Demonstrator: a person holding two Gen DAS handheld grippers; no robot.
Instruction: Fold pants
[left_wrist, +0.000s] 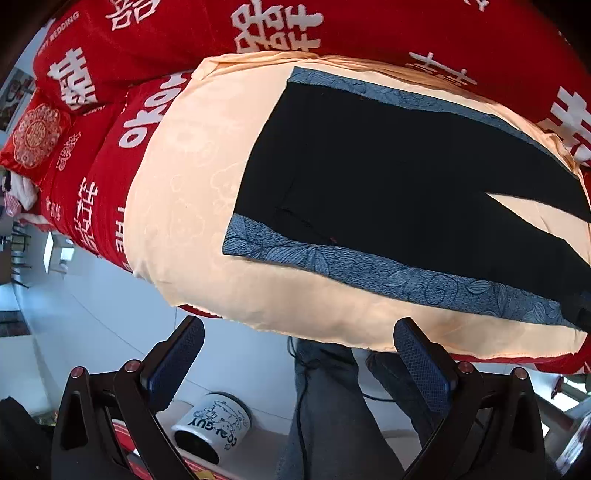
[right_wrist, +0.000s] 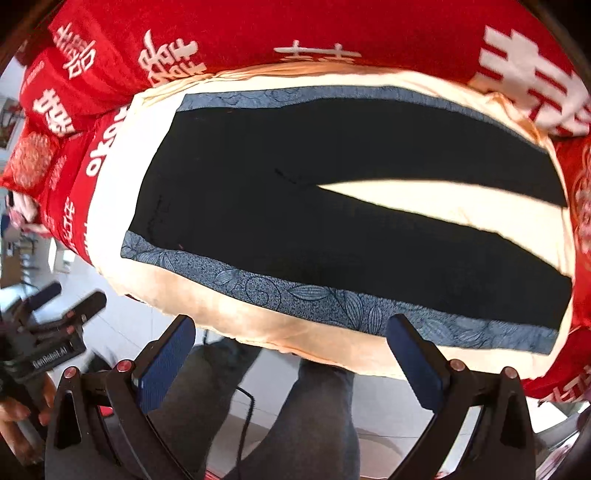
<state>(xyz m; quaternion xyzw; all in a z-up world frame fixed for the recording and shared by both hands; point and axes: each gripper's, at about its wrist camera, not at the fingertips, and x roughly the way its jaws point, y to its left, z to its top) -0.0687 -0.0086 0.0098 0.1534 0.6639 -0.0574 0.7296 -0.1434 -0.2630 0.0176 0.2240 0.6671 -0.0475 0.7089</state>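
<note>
Pants (right_wrist: 295, 221), one black pair with two blue-patterned side stripes, lie flat across the cream cushion (right_wrist: 332, 350), legs splayed. My left gripper (left_wrist: 299, 343) and right gripper (right_wrist: 291, 339) hover off its near edge, fingers apart, holding nothing.

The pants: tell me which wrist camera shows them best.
The right wrist view: the pants lie whole on the cream cushion, from waist to both leg ends, with the split between the legs plain. The left wrist view shows the waist well, but the picture's right edge cuts off both legs.
</note>
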